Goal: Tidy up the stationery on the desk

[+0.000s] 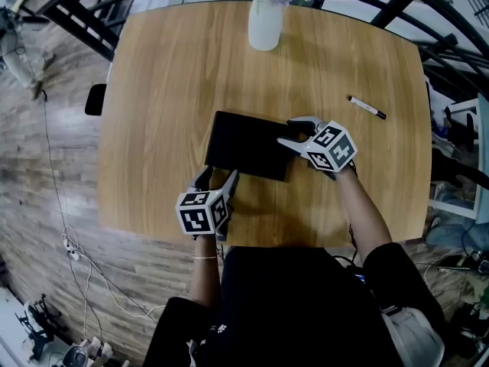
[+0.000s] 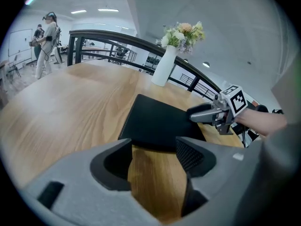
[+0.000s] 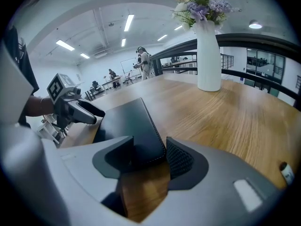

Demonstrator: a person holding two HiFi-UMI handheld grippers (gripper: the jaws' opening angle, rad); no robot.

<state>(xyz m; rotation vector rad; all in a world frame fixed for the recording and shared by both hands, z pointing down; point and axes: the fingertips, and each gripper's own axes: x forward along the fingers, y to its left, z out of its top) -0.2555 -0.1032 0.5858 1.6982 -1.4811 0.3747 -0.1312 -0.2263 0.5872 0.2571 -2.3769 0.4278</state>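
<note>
A flat black rectangular notebook with a stitched leather-like cover [image 1: 248,144] lies closed near the middle of the light wooden worktop [image 1: 168,90], closer to its near edge.

The right hand-held gripper [image 1: 290,132] is at the notebook's right end. Its own view shows the jaws standing wide apart, with the notebook's corner [image 3: 129,121] lying between them. The left jaw is over the cover and the ribbed right pad is just beside the notebook's edge, not clamped on it.

The left hand-held gripper [image 1: 218,176] hovers just off the notebook's near left corner. Its jaws are also apart, with only bare wood between them, and the notebook's near edge [image 2: 157,121] lies just past the tips.

A white marker pen with a black cap [image 1: 367,107] lies on the right side of the worktop, well apart from the notebook. A white ceramic vase [image 1: 265,23] holding pale flowers stands upright at the far edge.
</note>
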